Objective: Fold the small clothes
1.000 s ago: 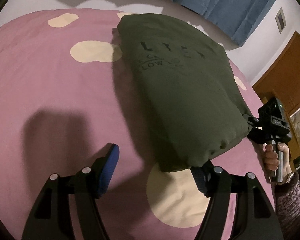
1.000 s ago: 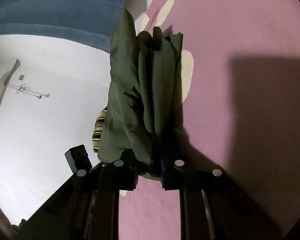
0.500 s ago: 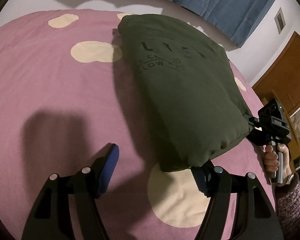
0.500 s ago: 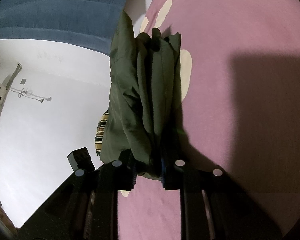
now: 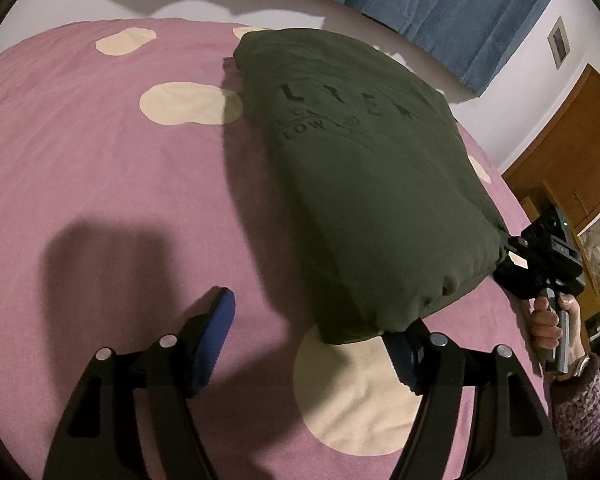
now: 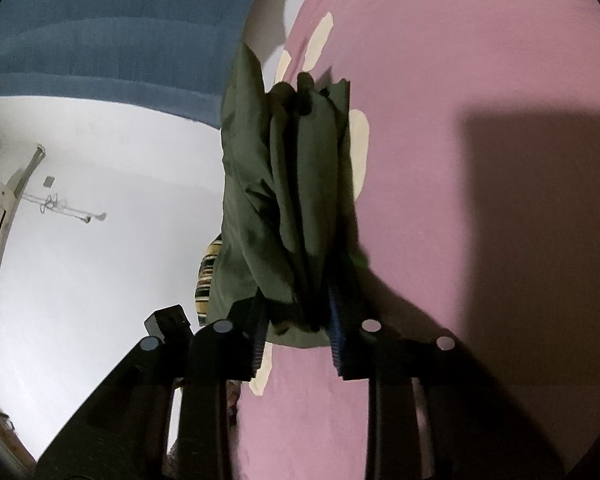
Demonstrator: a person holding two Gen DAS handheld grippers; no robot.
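Garment [image 5: 372,184], dark green and folded into a thick bundle, lies on the pink spotted bedspread [image 5: 100,168], spread flat so the fold holds. The left gripper [image 5: 312,344] stands wide, released, one pad tucked under the near corner. The right gripper [image 6: 298,320] has just been opening, the bunched edge between its jaws.
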